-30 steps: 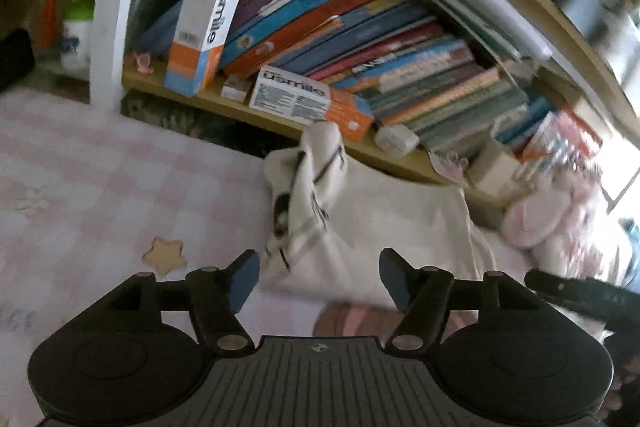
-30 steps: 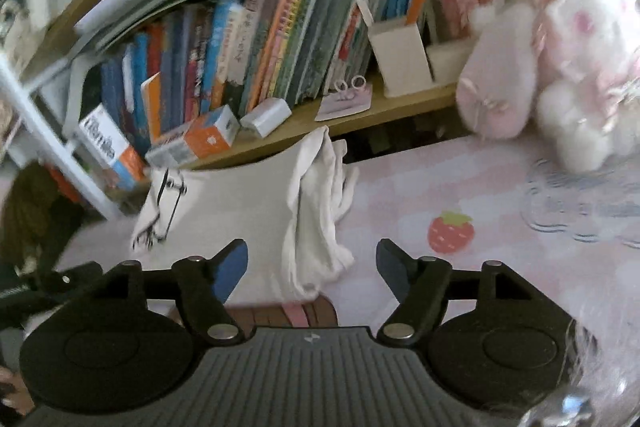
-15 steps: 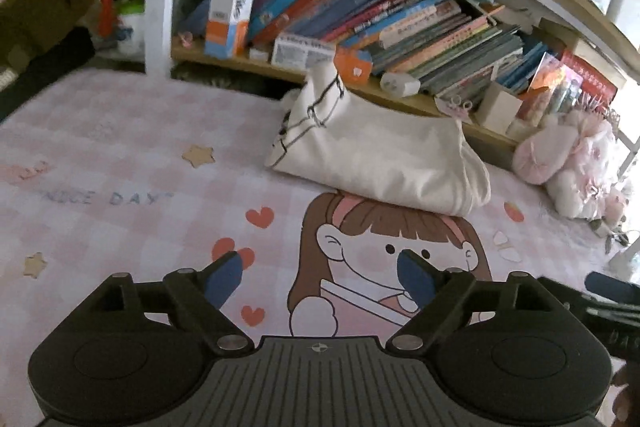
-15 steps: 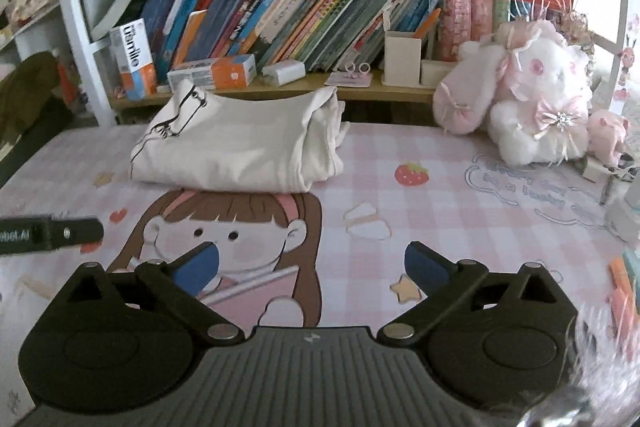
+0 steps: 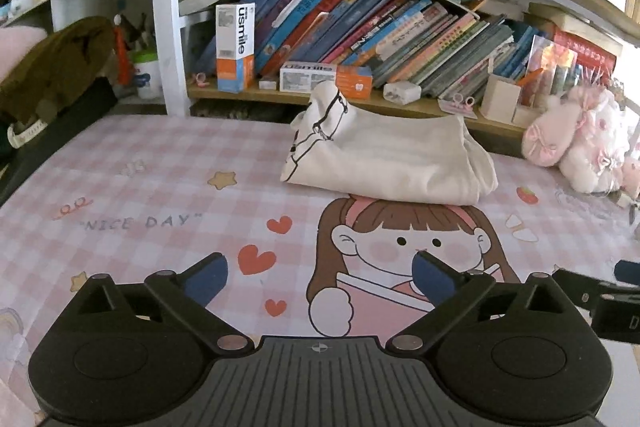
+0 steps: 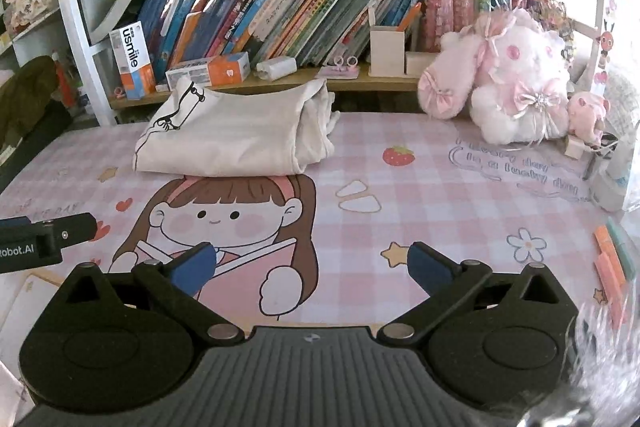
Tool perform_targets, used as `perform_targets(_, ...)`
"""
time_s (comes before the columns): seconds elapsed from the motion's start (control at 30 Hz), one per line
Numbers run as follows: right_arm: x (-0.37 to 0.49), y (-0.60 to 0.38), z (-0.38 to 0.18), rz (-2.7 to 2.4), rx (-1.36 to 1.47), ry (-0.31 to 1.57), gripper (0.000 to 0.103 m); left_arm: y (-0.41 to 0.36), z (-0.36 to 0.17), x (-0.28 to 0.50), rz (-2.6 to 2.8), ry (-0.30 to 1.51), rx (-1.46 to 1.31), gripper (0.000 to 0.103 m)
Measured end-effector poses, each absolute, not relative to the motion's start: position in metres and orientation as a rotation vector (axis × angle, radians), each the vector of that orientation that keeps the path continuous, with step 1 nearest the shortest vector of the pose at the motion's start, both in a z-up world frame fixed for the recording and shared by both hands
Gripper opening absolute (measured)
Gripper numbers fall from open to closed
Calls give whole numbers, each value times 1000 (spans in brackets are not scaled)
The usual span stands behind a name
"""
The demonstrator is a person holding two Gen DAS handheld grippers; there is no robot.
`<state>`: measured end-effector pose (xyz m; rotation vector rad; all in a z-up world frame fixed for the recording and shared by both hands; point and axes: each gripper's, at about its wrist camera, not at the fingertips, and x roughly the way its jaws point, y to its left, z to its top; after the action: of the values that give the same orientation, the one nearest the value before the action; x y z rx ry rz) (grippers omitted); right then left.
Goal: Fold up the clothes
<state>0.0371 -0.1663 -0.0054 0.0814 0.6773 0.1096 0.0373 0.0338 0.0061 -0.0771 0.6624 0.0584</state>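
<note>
The cream garment lies folded at 12 o'clock on the counter; left gripper and right gripper jaws, just opened, stand apart and empty, so folding appears complete.

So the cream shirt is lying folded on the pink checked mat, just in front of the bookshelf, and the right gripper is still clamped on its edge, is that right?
Not quite. The cream shirt does lie folded on the pink checked mat in front of the bookshelf, but the right gripper is not clamped on it. The right wrist view shows its jaws wide open with nothing between them, well short of the shirt; they have just been opening.
</note>
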Motion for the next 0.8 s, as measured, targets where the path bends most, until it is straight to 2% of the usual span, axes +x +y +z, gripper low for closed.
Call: perform_targets(0.8,34,-165,-9,115,94,697,103,31,5,41,25,684,-73,101)
